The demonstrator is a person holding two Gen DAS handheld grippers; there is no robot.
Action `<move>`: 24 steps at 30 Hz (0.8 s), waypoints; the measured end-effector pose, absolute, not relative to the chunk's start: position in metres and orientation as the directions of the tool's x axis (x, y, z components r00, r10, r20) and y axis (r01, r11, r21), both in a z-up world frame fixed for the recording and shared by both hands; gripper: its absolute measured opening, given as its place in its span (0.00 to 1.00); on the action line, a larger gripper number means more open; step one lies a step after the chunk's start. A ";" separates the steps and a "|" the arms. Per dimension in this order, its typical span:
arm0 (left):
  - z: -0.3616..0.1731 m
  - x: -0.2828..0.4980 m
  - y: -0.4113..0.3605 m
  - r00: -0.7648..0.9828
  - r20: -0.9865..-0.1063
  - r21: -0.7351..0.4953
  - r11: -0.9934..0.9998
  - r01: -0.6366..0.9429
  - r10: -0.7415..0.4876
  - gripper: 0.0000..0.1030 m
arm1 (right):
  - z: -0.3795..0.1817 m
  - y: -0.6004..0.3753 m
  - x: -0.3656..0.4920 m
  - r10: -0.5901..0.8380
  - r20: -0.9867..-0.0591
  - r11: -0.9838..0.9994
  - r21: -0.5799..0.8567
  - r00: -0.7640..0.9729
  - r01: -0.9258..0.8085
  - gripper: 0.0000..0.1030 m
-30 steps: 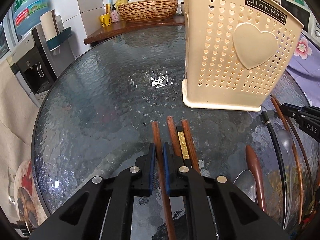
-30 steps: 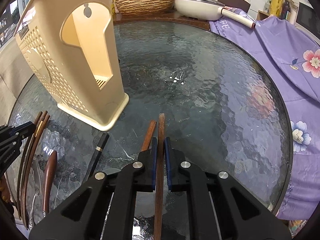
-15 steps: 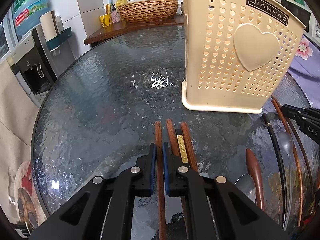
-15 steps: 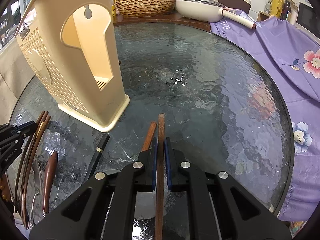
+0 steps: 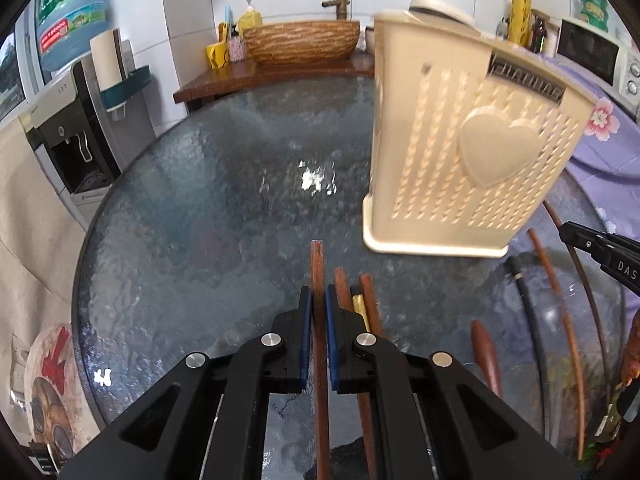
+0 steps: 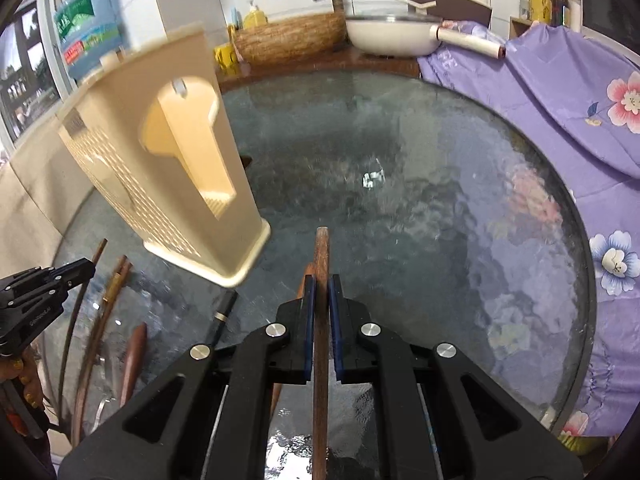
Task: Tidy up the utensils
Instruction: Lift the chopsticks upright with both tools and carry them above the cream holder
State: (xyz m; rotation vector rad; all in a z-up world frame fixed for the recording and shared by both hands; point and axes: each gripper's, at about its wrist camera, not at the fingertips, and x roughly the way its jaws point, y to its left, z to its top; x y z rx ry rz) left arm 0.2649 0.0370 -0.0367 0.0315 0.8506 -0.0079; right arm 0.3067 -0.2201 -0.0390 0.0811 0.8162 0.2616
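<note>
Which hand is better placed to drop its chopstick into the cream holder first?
Probably the right. Both grippers hold one wooden chopstick, but the right gripper faces the utensil holder on its cut-out side, whereas the left gripper faces the closed heart wall.

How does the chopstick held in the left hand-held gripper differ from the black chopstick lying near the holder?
The brown wooden chopstick is clamped between the blue pads of the left hand-held gripper; the black chopstick lies free on the glass table. The wooden one is plain reddish-brown; the black one carries a metallic band. The wooden one points straight ahead, left of the cream utensil holder; the black one slants below it. Both are slender sticks.
</note>
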 end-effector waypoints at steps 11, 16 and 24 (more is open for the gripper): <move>0.025 0.241 0.037 0.760 -0.645 -0.045 0.996 0.071 -0.083 0.07 | 0.039 -0.230 0.262 0.357 -0.537 0.934 0.204 0.765 -0.293 0.08; 0.050 0.227 0.036 0.793 -0.598 -0.064 0.993 0.101 -0.119 0.07 | 0.062 -0.237 0.249 0.406 -0.485 0.914 0.241 0.774 -0.328 0.08; 0.071 0.204 0.043 0.824 -0.539 -0.110 0.984 0.138 -0.176 0.07 | 0.084 -0.235 0.222 0.432 -0.446 0.902 0.223 0.784 -0.370 0.08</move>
